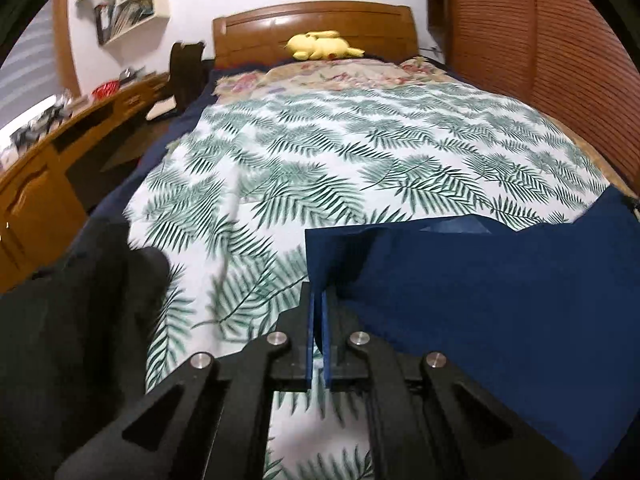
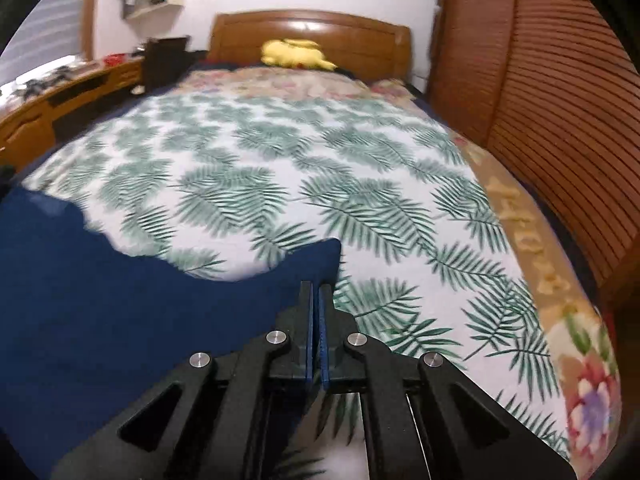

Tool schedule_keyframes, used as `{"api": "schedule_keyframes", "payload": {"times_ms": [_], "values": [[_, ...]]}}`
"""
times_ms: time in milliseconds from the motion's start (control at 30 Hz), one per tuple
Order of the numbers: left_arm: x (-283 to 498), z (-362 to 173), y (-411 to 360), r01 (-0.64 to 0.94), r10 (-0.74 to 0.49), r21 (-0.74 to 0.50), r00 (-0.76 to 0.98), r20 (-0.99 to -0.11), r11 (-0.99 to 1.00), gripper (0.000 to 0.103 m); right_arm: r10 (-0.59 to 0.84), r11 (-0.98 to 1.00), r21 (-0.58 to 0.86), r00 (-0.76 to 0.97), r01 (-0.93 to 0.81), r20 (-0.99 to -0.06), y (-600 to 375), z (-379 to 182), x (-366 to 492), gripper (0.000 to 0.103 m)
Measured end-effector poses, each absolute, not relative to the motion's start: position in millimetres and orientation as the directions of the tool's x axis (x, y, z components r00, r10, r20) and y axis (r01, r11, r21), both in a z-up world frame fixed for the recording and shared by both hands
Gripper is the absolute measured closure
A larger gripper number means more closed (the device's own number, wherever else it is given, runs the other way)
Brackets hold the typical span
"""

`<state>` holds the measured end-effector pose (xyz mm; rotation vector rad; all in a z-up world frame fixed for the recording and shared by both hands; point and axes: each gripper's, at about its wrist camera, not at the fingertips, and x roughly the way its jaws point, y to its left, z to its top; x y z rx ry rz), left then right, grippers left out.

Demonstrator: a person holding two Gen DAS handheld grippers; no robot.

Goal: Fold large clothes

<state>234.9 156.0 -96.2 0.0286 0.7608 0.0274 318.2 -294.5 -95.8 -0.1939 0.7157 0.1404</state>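
Left tool point(image 1: 319, 300) and right tool point(image 2: 316, 292), each pinched closed on a corner of the navy garment point(image 1: 500, 300), hold it spread above the bed point(image 1: 320, 152); uneven pulling risks a corner slipping free, skewing the fold.

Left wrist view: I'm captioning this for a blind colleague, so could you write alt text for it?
The left gripper is shut on a corner of a navy blue garment held above a bed with a fern-print sheet. A yellow plush toy lies by the wooden headboard.
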Motion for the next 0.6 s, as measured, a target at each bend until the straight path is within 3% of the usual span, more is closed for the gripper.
{"api": "schedule_keyframes", "payload": {"times_ms": [167, 200, 233, 300, 600], "values": [[225.6, -96.0, 162.5, -0.004, -0.014, -0.023, 0.701, -0.713, 1.000, 0.101, 0.063, 0.978, -0.081, 0.637, -0.194, -0.769, -294.3, -113.4, 333.5, 0.100], [222.9, -94.3, 161.7, 0.002, -0.025, -0.032, 0.696, -0.717, 0.999, 0.101, 0.063, 0.978, -0.077, 0.633, -0.192, -0.772, -295.5, -114.0, 328.1, 0.091], [218.7, -91.6, 159.0, 0.015, -0.035, -0.034, 0.693, -0.720, 0.999, 0.100, 0.058, 0.978, -0.084, 0.637, -0.190, -0.769, -296.3, -112.9, 319.8, 0.070], [211.6, -85.7, 148.2, 0.033, -0.033, -0.015, 0.695, -0.718, 0.999, 0.099, 0.081, 0.976, -0.069, 0.644, -0.205, -0.761, -298.2, -107.9, 299.7, 0.040], [146.5, -43.0, 83.7, 0.186, -0.130, 0.014, 0.736, -0.665, 0.982, 0.088, 0.225, 0.952, 0.027, 0.634, -0.306, -0.740, -283.9, -90.3, 189.7, 0.029]]}}
